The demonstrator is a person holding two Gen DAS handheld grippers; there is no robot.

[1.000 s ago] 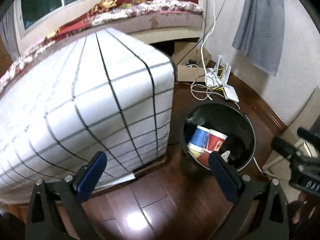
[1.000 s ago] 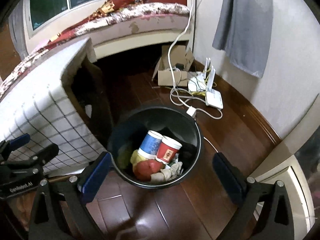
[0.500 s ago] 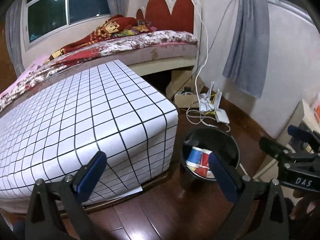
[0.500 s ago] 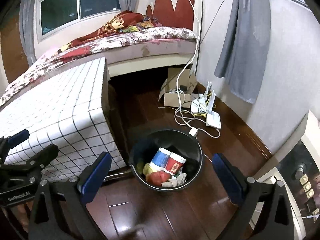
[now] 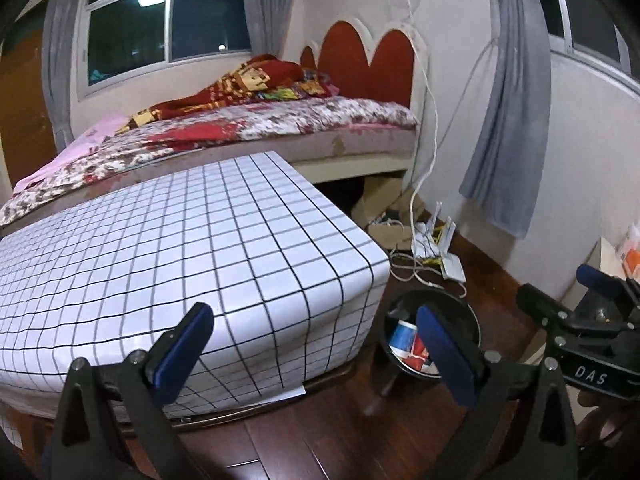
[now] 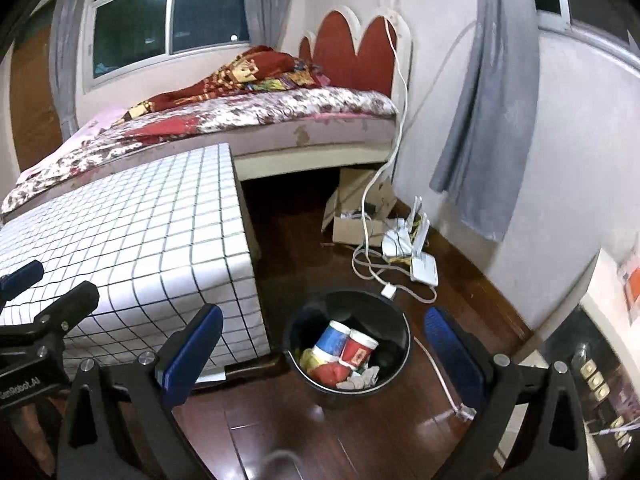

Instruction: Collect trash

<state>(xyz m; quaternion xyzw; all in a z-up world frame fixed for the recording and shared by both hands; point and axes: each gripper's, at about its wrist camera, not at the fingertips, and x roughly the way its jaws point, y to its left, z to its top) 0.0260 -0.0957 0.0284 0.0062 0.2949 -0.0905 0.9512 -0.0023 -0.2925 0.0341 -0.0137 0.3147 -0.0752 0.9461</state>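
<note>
Left gripper [image 5: 312, 340]: jaws spread wide and holding nothing, raised above the floor with the bin off to its right, which suits a pause between pickups rather than a grab.
Left view, bin [image 5: 472, 312]: the black bin stands on the dark wood floor just right of the grid-cloth table [image 5: 192, 256], close enough that anything cleared from that table has a short way to go.
Left view, cups: a blue cup [image 5: 401, 335] shows inside the bin, partly hidden by the blue pad of the near finger.
Left view, right gripper [image 5: 568, 304]: it enters from the right side of the bin, seen side-on.
Right gripper [image 6: 322, 336]: jaws equally wide with nothing between them, hanging over the bin so that the bin sits framed between the two pads.
Right view, trash: blue cup [image 6: 331, 338] and red cup [image 6: 359, 350] lean together in the bin, with a yellow scrap [image 6: 310, 358] and crumpled paper [image 6: 360, 378] beside them.
Right view, beyond the bin: a cardboard box [image 6: 352, 216] and router [image 6: 422, 266] with white cables lie past it, toward the bed [image 6: 260, 120].
Judgement: with both tools empty and the table top bare, collection looks largely done.
</note>
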